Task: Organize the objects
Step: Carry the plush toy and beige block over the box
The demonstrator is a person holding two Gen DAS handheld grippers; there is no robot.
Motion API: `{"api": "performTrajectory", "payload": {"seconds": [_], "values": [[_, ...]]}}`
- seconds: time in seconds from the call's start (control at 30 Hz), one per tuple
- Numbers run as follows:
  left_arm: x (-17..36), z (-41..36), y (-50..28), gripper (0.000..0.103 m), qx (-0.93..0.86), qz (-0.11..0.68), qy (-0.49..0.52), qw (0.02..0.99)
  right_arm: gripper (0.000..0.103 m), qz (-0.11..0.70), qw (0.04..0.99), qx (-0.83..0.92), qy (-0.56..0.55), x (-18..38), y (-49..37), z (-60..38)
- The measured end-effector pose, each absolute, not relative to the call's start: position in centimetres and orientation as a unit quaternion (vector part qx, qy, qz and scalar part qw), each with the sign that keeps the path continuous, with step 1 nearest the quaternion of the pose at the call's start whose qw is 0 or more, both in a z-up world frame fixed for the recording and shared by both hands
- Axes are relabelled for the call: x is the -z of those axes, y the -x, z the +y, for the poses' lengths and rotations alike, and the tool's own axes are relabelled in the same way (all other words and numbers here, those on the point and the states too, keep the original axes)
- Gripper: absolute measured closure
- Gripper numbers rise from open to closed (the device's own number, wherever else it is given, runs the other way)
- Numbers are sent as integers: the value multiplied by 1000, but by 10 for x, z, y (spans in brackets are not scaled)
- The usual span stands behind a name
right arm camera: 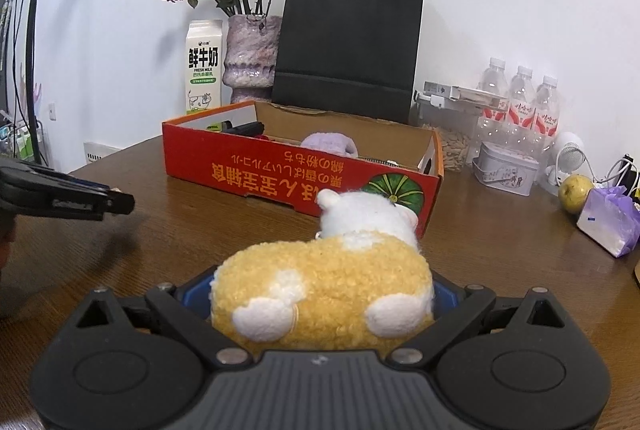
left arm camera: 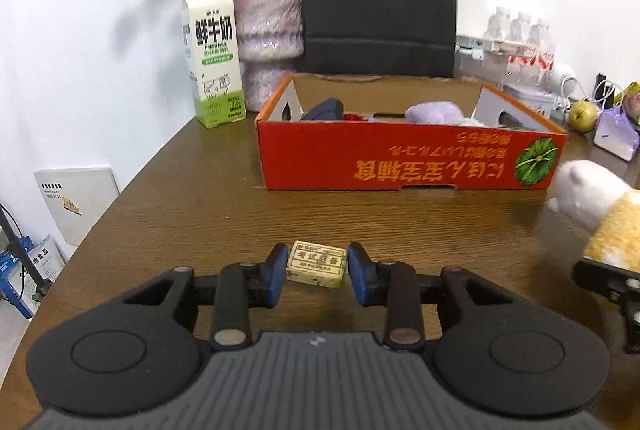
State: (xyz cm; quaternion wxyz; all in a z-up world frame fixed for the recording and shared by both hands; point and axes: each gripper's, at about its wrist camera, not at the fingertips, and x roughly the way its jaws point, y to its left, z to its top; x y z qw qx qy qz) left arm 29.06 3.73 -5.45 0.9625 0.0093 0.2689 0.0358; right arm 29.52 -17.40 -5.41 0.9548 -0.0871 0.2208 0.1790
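A brown wooden table (left arm camera: 192,198) carries an open red cardboard box (left arm camera: 400,158) with orange lettering. Inside it lie a purple plush item (left arm camera: 434,112) and a dark blue object (left arm camera: 324,109). The left gripper (left arm camera: 318,272) sits low over the table with a small yellowed eraser (left arm camera: 316,264) between its blue pads (left arm camera: 276,274); the left pad touches it, the right stands just off, so the jaws are nearly closed on it but not clamped. The right gripper (right arm camera: 322,304) has its jaws clamped on a yellow and white plush toy (right arm camera: 320,286), just in front of the box. Behind the box stand a milk carton (left arm camera: 214,58), a vase of dried roses (left arm camera: 268,30) and a black paper bag (left arm camera: 380,2).
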Motion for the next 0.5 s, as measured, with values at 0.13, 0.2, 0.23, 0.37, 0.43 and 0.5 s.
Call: {"api": "performTrajectory", "payload": {"seconds": [0.13,0.2,0.23,0.37,0.43,0.5], "values": [[46,30,-273,70,-40,242,-6,969,4,201,959,-177,90,52,-289,-173],[42,28,-265,70,-44,230,0,972,4,197,960,-180,88,51,-286,-172],[40,27,-262,70,-46,226,3,973,4,197,959,-183,87,50,-284,-171],[37,24,-255,70,-50,217,13,975,4,187,960,-190,85,48,-275,-167],[35,23,-255,70,-52,217,18,975,4,182,961,-192,84,45,-271,-165],[32,22,-256,70,-52,216,24,975,4,177,962,-194,80,43,-270,-164]]}}
